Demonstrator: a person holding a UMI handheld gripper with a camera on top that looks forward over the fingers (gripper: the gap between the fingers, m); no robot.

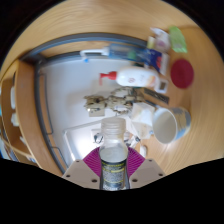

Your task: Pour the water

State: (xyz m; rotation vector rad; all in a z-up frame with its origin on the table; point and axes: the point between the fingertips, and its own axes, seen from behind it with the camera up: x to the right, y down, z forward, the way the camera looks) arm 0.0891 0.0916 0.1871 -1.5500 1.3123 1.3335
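A clear plastic water bottle (113, 155) with a dark label stands upright between my fingers, its open neck just above them. My gripper (113, 168) is shut on the bottle, with both purple pads (93, 163) pressing its sides. A white cup (168, 122) stands on the wooden table just ahead and to the right of the bottle. The bottle's lower part is hidden below the fingers.
Beyond the bottle lie a white lotion-type bottle (130, 77) on its side, a red round lid or bowl (182, 72), a blue packet (159, 42) and green item (177, 38). A pale mat (70, 90) covers the table's middle, with small beige objects (110, 100) on it.
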